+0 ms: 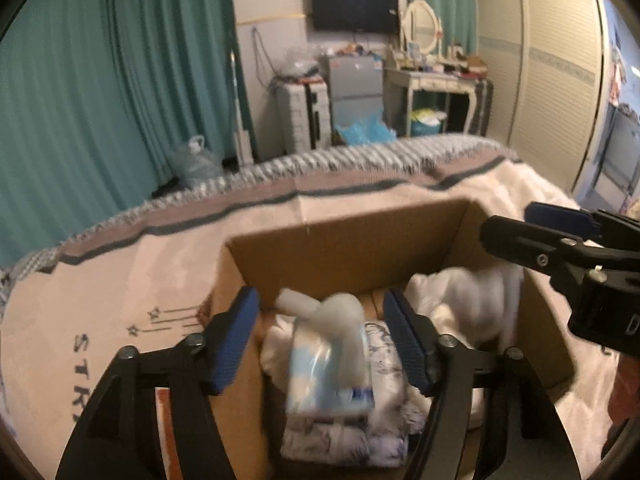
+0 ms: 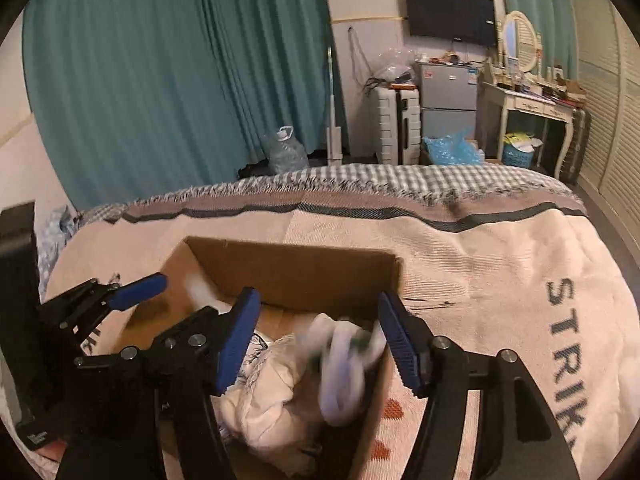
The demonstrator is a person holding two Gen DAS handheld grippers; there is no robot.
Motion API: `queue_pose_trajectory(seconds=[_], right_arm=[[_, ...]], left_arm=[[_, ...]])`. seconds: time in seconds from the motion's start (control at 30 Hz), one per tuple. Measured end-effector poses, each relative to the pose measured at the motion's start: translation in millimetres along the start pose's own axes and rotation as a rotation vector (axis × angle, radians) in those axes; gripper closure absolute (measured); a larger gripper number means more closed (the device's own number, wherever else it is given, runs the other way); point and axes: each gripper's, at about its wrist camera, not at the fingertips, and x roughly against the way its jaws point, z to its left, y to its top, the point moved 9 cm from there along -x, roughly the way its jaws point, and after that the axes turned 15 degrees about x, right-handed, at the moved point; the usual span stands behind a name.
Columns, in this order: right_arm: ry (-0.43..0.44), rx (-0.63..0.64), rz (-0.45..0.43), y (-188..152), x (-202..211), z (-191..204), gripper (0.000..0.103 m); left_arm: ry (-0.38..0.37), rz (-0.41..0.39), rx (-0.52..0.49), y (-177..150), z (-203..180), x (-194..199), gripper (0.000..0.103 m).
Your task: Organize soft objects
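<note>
Two tools, left [image 1: 320, 344] and right [image 2: 316, 344], spread wide (empty), soft bundles [image 1: 332, 368] below in box [image 1: 352, 248].

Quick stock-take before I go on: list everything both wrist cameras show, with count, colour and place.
Box: 1, brown cardboard, open, on the blanket.
Soft items: several, white and patterned, piled in the box; blurred, exact count unclear.
Packet: 1, pale blue and white, on top of the pile.
Blanket: 1, pink, dark lettering, over the bed.
Curtains: teal, far wall.
TV: 1, black, on the wall.
Fridge: 1, grey, below the TV.
Dressing table: 1, cream, cluttered.
Water jug: 1, clear, on the floor.
Left gripper: open, over the box.
Right gripper: open, over the box.
</note>
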Motion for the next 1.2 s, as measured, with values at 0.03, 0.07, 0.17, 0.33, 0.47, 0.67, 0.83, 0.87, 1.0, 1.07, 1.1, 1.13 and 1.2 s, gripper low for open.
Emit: queue_pose_trajectory(seconds=[0.03, 0.07, 0.17, 0.33, 0.47, 0.67, 0.83, 0.87, 1.0, 1.07, 1.1, 1.13, 1.2], right_arm=[[-0.008, -0.004, -0.010, 4, 13, 0, 0.040], [-0.015, -0.005, -0.022, 8, 27, 1, 0.040], [-0.037, 0.012, -0.063, 28, 76, 7, 0.040], [-0.069, 0.042, -0.179, 67, 182, 21, 0.040], [-0.097, 0.084, -0.276, 85, 271, 40, 0.040], [-0.144, 0.130, -0.389, 85, 377, 69, 0.025], [-0.182, 0.151, -0.454, 60, 424, 82, 0.015], [-0.186, 0.147, -0.464, 54, 429, 84, 0.011], [-0.202, 0.122, -0.492, 28, 434, 86, 0.000], [-0.185, 0.107, -0.490, 14, 426, 87, 0.000], [-0.181, 0.097, -0.487, 8, 423, 86, 0.000], [-0.175, 0.089, -0.483, 3, 416, 87, 0.000], [-0.156, 0.074, -0.475, -11, 400, 82, 0.000]], left_arm=[[0.003, -0.022, -0.001, 5, -1, 13, 0.036], [0.007, -0.039, -0.005, 10, -2, 27, 0.036], [0.015, -0.096, -0.013, 30, -6, 72, 0.036], [0.002, -0.261, -0.011, 69, -17, 183, 0.032], [-0.021, -0.428, 0.003, 85, -22, 279, 0.020], [-0.061, -0.565, 0.048, 83, -19, 384, 0.008], [-0.086, -0.596, 0.067, 60, -16, 417, 0.008], [-0.080, -0.597, 0.063, 54, -15, 418, 0.008], [-0.027, -0.596, 0.062, 27, -9, 408, 0.008], [-0.007, -0.565, 0.065, 14, -9, 397, 0.008], [-0.006, -0.543, 0.073, 6, -8, 389, 0.008], [-0.010, -0.526, 0.080, -1, -6, 382, 0.008], [0.000, -0.508, 0.089, -16, -2, 365, 0.008]])
